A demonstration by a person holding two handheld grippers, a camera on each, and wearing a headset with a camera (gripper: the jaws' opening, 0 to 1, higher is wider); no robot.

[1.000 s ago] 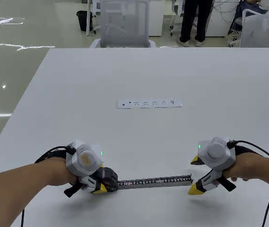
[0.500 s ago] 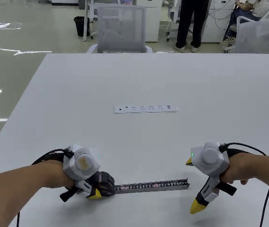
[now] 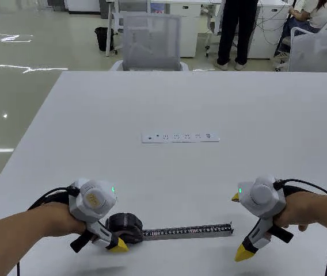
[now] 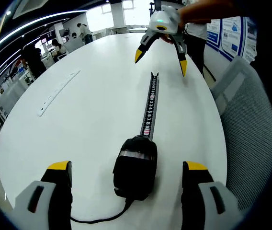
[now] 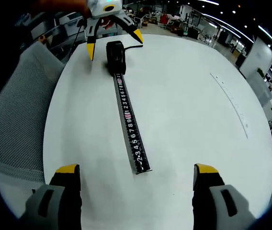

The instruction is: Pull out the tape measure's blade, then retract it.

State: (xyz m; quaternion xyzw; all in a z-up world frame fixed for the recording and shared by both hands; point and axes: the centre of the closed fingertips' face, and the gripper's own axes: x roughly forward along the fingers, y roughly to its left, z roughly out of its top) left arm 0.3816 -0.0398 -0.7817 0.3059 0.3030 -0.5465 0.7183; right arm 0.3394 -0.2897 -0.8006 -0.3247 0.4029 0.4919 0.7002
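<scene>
Presently the left gripper [image 4: 127, 166] stands with its jaws spread wide, one on either side of the tape measure case [image 3: 124, 224] and touching neither flank of it. The right gripper [image 5: 137, 168] is likewise spread, and the blade's hook end [image 5: 143, 168] lies on the table between its fingertips, ungripped. The blade [image 3: 186, 232] is drawn out and lies flat, scale uppermost, its long axis running straight from one gripper to the other across the near part of the white table [image 3: 209, 98]. The left gripper is the nearer to the case and the right to the free end. By my assessment the pull-out is complete and retraction is not yet done. That step turns on the case, directly ahead of the left jaws along their own line. The two gripper views render the printed numerals legible, and the left gripper view records a thin black cord [image 4: 97, 219] trailing from the rear of the case. The head view reduces the scale to a fine pattern but places a white power strip [image 3: 181, 137] well beyond, at mid-table, and a grey mesh chair [image 3: 151, 34] at the far edge.
</scene>
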